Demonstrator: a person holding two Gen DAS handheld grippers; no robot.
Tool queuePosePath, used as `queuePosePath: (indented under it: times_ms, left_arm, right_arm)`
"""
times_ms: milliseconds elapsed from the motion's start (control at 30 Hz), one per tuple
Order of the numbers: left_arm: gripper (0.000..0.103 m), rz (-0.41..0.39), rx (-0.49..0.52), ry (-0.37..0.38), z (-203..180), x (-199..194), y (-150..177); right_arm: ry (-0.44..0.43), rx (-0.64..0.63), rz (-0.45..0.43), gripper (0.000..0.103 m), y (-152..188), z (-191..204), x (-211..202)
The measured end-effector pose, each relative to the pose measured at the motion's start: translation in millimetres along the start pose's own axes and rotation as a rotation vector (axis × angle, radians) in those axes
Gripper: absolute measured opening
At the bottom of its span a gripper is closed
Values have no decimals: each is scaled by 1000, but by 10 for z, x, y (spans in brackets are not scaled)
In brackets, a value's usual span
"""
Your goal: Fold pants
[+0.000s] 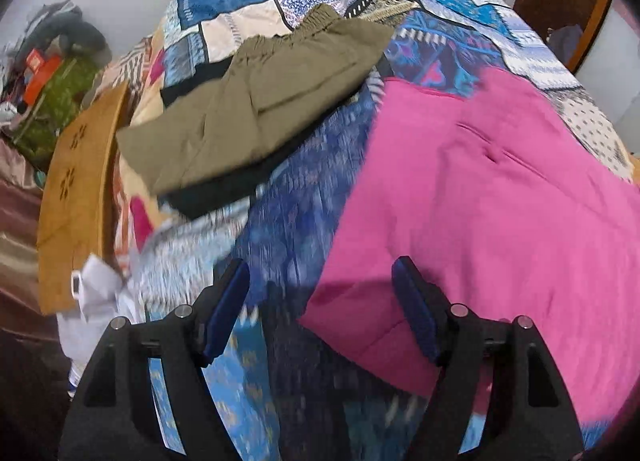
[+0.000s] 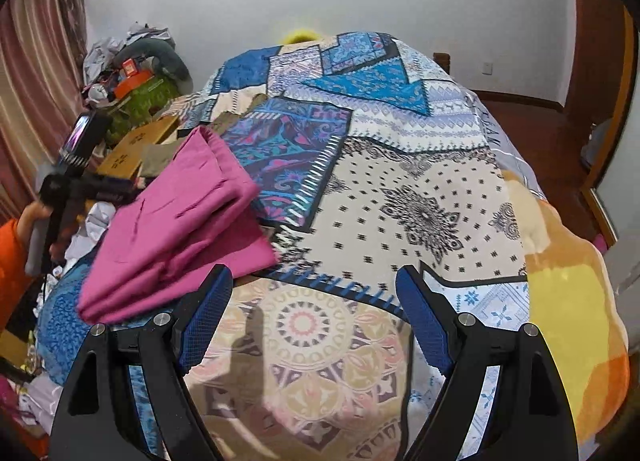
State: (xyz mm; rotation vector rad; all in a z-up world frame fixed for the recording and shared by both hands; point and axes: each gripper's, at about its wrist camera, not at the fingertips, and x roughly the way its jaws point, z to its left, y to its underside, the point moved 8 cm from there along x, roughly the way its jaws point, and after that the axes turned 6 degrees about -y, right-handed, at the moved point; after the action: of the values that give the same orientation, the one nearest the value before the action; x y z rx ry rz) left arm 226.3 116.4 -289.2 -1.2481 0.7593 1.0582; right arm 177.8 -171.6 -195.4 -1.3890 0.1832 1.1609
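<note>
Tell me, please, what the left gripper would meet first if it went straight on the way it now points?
Most likely the patchwork bedspread: between its open jaws the left gripper looks onto blue patterned fabric, with the pink pants just to the right. Further along lie the folded olive pants, though motion blur leaves depth unclear.

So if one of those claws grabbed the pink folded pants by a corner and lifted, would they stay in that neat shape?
Probably not. The pink pants look like thin soft cloth, creased and lying in loose layers, so they would likely droop and unfold. They seem light. On the patterned bedcover, a push would likely bunch them rather than slide them whole.
</note>
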Motion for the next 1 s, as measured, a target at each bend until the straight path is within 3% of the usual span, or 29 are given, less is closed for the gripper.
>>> queuePosePath:
  times_ms: [167, 333, 533, 600, 633, 800, 900, 1000]
  left_arm:
    - [74, 6, -6, 109, -149, -205, 250]
    - [73, -15, 11, 212, -445, -379, 213]
    - [73, -178, -24, 187, -520, -780, -128]
    - [72, -235, -5, 172, -569, -896, -253]
    - [70, -254, 4, 169, -595, -934, -304]
    - [26, -270, 67, 232, -906, -979, -422]
    - [20, -257, 109, 262, -1101, -929, -385]
    - [20, -208, 154, 272, -1271, -757, -261]
  right_arm:
    - [-26, -31, -8, 81, -50, 191, 17]
    - [-34, -73, -19, 81, -87, 341, 38]
    - [-66, -114, -5, 80, -158, 446, 109]
    - [-77, -120, -11, 73, -215, 473, 128]
    - [-89, -123, -12, 71, -269, 486, 154]
    - [-134, -129, 2, 45, -428, 550, 319]
    - [-149, -148, 42, 34, -447, 586, 493]
    - [-145, -159, 105, 33, -362, 563, 674]
